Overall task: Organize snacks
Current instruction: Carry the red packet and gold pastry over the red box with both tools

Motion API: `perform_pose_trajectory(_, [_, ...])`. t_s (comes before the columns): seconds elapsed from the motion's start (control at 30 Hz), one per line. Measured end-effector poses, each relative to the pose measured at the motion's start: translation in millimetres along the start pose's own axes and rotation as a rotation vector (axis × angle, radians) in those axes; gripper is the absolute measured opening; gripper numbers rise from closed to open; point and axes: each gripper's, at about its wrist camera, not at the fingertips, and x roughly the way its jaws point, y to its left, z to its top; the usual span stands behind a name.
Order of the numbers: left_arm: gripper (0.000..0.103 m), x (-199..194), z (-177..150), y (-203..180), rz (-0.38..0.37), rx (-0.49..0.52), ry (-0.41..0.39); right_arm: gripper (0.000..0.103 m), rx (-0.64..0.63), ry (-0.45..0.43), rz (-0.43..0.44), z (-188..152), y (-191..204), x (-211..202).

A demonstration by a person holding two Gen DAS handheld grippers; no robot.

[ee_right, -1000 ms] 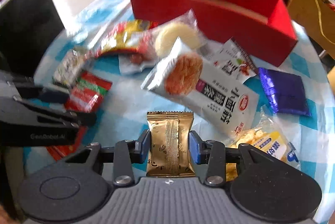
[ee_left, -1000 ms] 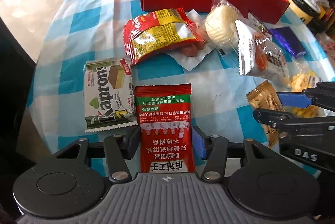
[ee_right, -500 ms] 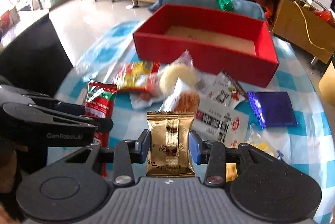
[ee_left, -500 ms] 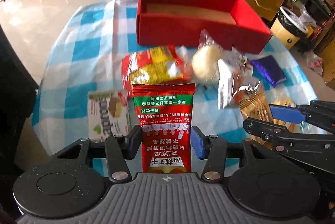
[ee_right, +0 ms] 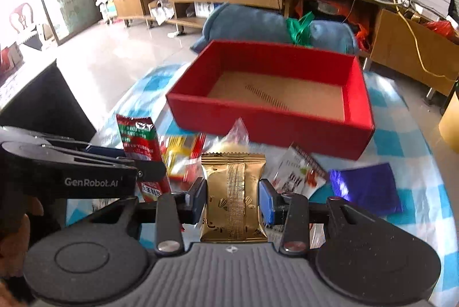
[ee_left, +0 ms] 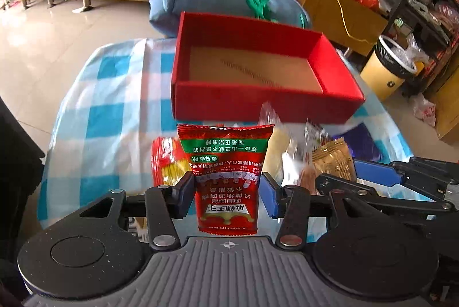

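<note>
Left gripper (ee_left: 226,193): clamping a red spicy-snack sachet (ee_left: 225,172) across its lower half, pads pressing both side edges, jaws having just been closing that last bit onto it. Sachet standing clear of the checked tablecloth (ee_left: 94,117), long axis running away from the camera toward the red box (ee_left: 258,103), crimped top edge leading, printed face up and reading upside down. Right gripper (ee_right: 232,202): pinching a gold foil packet (ee_right: 233,198) at mid-body, back seam facing the camera, long axis likewise pointing forward at the red box, serrated end leading. Box lying ahead of both grippers, cardboard floor bare. Remaining on the cloth between grippers and box: yellow-and-red packet (ee_right: 180,149), round pale bun in clear wrap (ee_right: 232,145), white printed pouch (ee_right: 298,172), purple wrapper (ee_right: 367,186). Handling note, as judgement: carrying both packets high enough for the hanging ends to clear the near wall of the box, keeping the two grippers apart over the opening, lowering close to the floor before releasing, laying long axes parallel to the box's longer side.
</note>
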Motion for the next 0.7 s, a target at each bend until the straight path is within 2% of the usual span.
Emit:
perform_pose_trajectory(0.4, [0.055, 0.2, 56.8, -22.8, -0.039, 0.017, -0.089, 0.035, 0.043, -0.088, -0.037, 48.0, -29.1, 0.5])
perform_pose_trajectory(0.7, [0.055, 35.8, 107.8, -35.1, -0.049, -0.016, -0.108, 0.035, 0.061, -0.088, -0.063, 91.3, -55.3, 35.6])
